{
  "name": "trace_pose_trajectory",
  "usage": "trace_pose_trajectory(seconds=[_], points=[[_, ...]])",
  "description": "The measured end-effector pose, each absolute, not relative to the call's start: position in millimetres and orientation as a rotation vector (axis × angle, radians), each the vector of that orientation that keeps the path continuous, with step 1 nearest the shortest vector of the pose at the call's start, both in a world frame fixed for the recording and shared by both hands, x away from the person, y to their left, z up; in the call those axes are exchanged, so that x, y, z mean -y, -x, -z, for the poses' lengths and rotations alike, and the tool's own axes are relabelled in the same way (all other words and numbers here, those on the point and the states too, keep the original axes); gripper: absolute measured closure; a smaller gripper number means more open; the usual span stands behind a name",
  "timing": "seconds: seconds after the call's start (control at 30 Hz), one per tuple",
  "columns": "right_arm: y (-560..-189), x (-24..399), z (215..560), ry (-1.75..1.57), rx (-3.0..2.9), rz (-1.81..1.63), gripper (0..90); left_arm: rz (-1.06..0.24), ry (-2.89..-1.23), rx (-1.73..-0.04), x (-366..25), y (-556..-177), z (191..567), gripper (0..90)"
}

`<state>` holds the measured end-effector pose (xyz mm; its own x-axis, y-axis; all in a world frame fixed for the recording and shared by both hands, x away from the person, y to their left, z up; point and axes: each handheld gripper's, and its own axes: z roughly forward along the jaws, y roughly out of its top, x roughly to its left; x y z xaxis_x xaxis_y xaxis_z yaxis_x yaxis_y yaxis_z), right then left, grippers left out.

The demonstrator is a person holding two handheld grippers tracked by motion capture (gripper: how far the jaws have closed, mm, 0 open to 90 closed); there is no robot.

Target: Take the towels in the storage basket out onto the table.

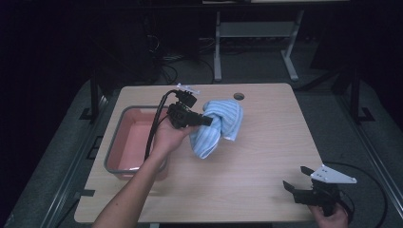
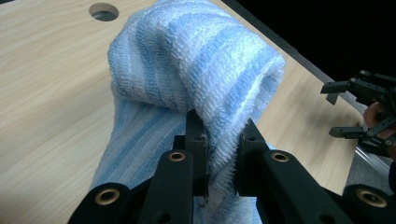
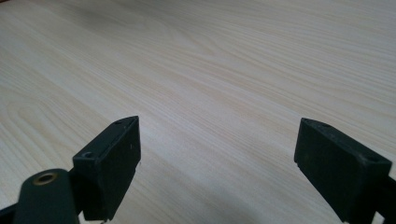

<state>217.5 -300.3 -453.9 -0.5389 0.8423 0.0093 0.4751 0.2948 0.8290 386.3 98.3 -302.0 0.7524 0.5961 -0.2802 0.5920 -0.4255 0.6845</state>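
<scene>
Dark floor and desk legs ring a pale wooden table (image 1: 247, 156), and at its middle the left gripper (image 1: 202, 120) is clenched on a fold of the blue striped towel (image 1: 216, 126); in the left gripper view the jaws pinch the terry (image 2: 196, 79) between them while the rest bulges above and ahead of the tips and a tail droops below toward the wood. The towel thus hangs from those jaws, lifted off the table or barely brushing it; which, I cannot tell. Behind that gripper, on the side of the hand holding it, sits a pink basin (image 1: 135, 137) with a grey rim, and nothing can be made out inside it. Well apart, at the near right corner, the right gripper (image 1: 297, 183) rests with its jaws spread wide over bare wood, gripping nothing. The likely trouble: the pinch takes only one thick fold, so the heavy bunched part may slip out, or the dangling tail may drag on the tabletop or catch the basin's rim on the way in
</scene>
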Motion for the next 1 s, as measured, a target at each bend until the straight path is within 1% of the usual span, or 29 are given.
trace_pose_trajectory(seconds=[0.43, 1.0], points=[[-217, 303, 454, -1.182, -2.130, -1.142, 14.1, 0.018, -2.138, -0.885, -82, -391, 312, 79.2], [-216, 304, 454, -1.186, -2.127, -1.147, 14.2, 0.053, -2.170, -0.896, -62, -396, 338, 78.3]])
